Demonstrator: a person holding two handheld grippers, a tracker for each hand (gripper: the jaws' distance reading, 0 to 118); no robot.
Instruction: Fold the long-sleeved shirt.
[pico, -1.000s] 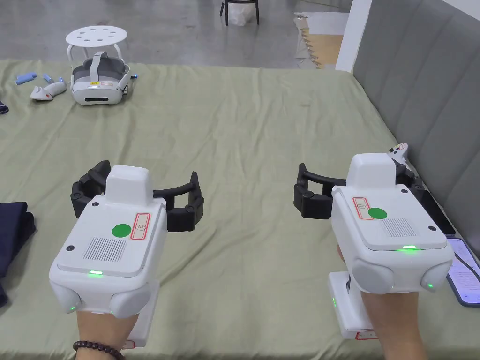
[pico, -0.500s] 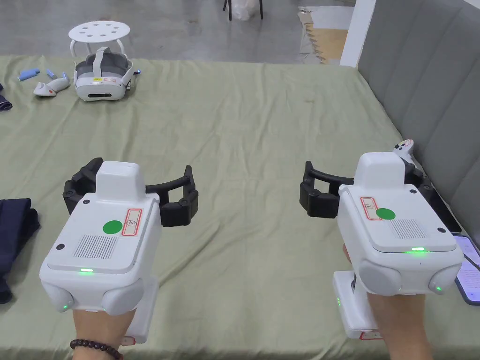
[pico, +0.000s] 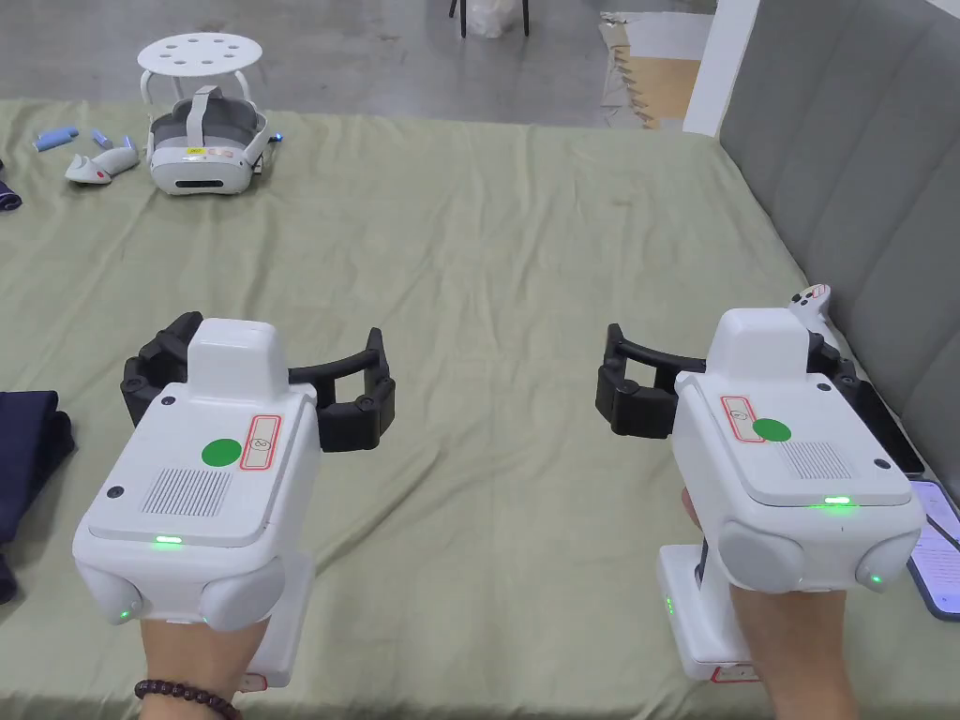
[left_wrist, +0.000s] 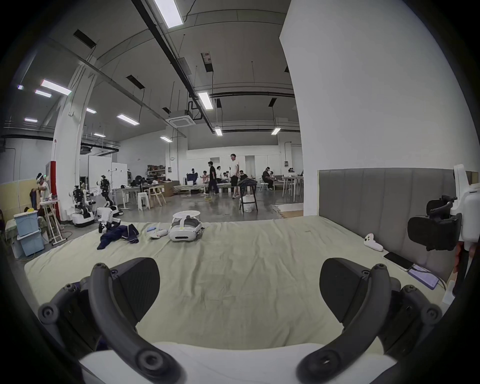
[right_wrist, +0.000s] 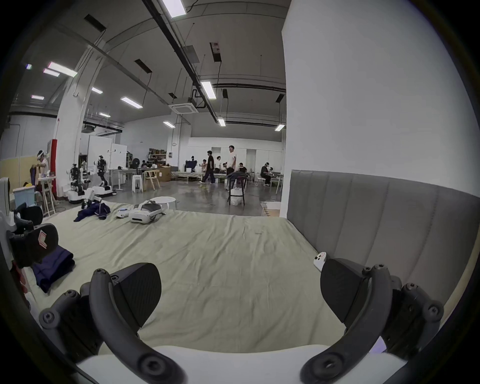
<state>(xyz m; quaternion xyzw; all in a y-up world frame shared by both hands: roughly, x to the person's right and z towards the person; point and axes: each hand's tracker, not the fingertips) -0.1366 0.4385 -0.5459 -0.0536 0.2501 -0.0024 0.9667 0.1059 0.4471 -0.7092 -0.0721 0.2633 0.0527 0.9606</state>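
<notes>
Holding both tools over the green bed sheet (pico: 487, 281), we keep the left tool (pico: 255, 394) and right tool (pico: 722, 394) wide apart-jawed, empty; the navy shirt (pico: 23, 450) lies folded at the left edge.

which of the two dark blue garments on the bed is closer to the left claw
The navy garment lying beside the left claw, at the bed's near left edge. The other dark blue garment lies crumpled at the far end, left of the white headset.
</notes>
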